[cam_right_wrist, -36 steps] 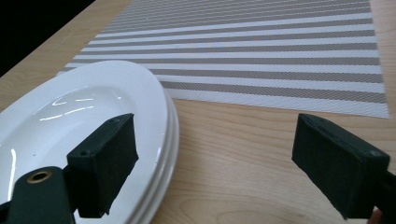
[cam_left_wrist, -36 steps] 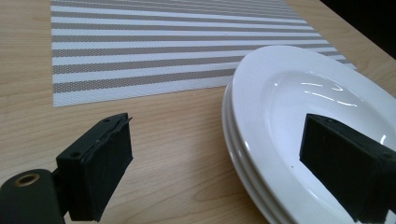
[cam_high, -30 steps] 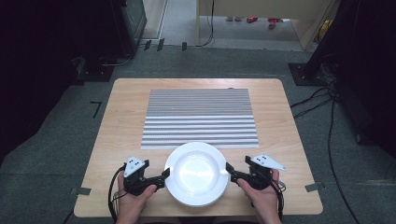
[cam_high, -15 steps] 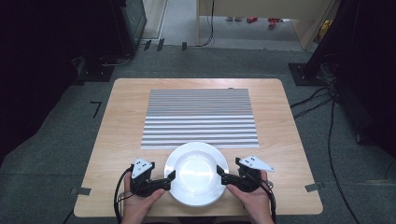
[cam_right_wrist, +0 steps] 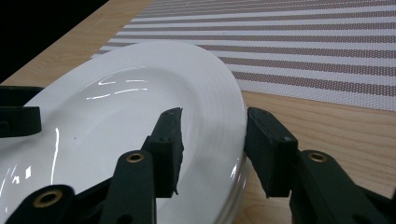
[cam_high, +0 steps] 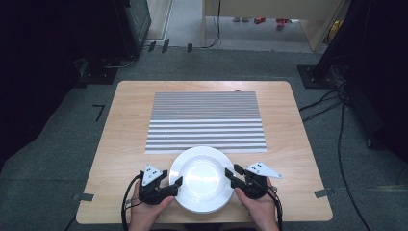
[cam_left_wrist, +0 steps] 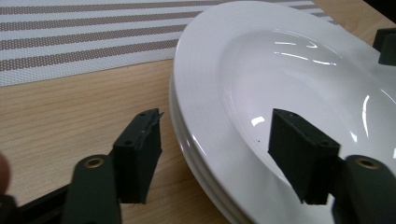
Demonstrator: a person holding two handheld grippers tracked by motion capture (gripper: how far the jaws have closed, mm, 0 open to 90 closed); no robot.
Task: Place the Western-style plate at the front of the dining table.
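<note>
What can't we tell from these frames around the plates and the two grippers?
- Plate count: stacked white plates; left gripper view's bottom edge cuts the rim layers.
- Left gripper: pads straddle the rim, contact unclear.
- Right gripper: the rim hides pad contact.
- Placemat: near edge hidden by plates, high view.

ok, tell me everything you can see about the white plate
The white plate is round, glossy and ceramic-looking, with a broad rim and shallow well. In the gripper views it looks like the top of a small stack. It sits at the wooden table's near edge, just overlapping the striped placemat. Both grippers' jaws, which have just been closing, straddle its rim.
</note>
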